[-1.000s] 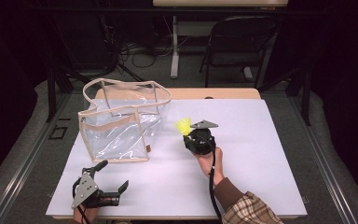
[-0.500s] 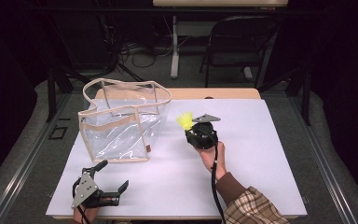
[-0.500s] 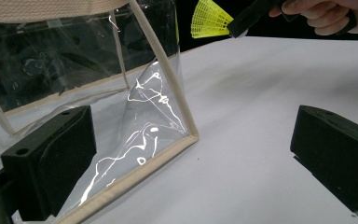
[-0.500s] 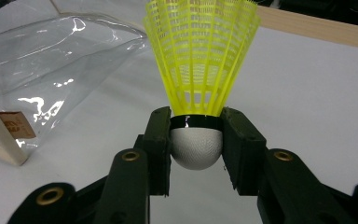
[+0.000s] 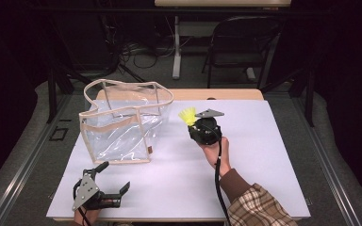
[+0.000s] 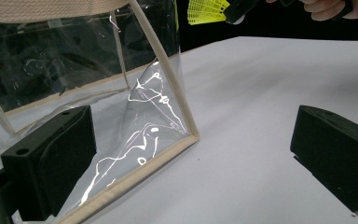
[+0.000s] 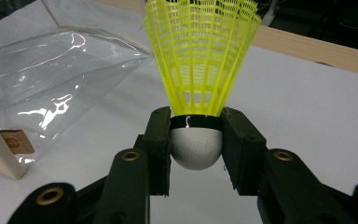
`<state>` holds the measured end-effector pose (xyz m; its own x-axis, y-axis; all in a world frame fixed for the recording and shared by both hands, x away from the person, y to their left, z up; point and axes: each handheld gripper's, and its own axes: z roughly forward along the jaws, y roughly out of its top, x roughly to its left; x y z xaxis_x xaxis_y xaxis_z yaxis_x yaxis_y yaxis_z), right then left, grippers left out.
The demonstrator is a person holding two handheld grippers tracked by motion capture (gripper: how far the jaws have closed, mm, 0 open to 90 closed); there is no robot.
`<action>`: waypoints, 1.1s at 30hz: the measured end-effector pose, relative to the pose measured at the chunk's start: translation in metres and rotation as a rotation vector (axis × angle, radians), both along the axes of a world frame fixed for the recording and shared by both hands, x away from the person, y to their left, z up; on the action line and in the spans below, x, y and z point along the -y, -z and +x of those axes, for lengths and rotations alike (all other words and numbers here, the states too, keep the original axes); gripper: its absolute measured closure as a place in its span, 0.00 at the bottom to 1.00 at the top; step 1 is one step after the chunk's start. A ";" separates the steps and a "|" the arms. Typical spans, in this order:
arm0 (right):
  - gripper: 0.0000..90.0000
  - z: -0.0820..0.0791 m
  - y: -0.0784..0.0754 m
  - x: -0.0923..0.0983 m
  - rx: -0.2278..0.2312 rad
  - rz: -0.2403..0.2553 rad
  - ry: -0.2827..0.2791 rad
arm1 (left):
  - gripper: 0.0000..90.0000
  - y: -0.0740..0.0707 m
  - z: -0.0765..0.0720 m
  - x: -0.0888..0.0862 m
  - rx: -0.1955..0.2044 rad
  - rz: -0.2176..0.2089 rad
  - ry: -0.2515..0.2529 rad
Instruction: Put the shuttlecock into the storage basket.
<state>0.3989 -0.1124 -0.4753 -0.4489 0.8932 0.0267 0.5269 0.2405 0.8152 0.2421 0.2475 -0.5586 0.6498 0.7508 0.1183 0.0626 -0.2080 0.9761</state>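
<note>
The right gripper (image 5: 191, 123) is clamping a yellow shuttlecock (image 7: 200, 60) by its white cork base, holding it above the white table (image 5: 273, 155) just right of the clear bag (image 5: 122, 125). The left gripper (image 5: 115, 181) is resting wide open at the near left. Next likely comes carrying the shuttlecock leftward over the bag's open top and releasing it.

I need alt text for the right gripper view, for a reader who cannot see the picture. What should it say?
The right gripper clamps the white rounded base of a yellow shuttlecock between its two black jaws, with the mesh skirt pointing up. Behind it lies a white table, and a clear plastic bag with beige trim stands at the left.
</note>
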 end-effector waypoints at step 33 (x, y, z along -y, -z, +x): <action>0.73 0.008 -0.033 0.007 0.035 0.007 0.001 | 0.00 0.000 0.000 0.000 -0.002 0.001 0.005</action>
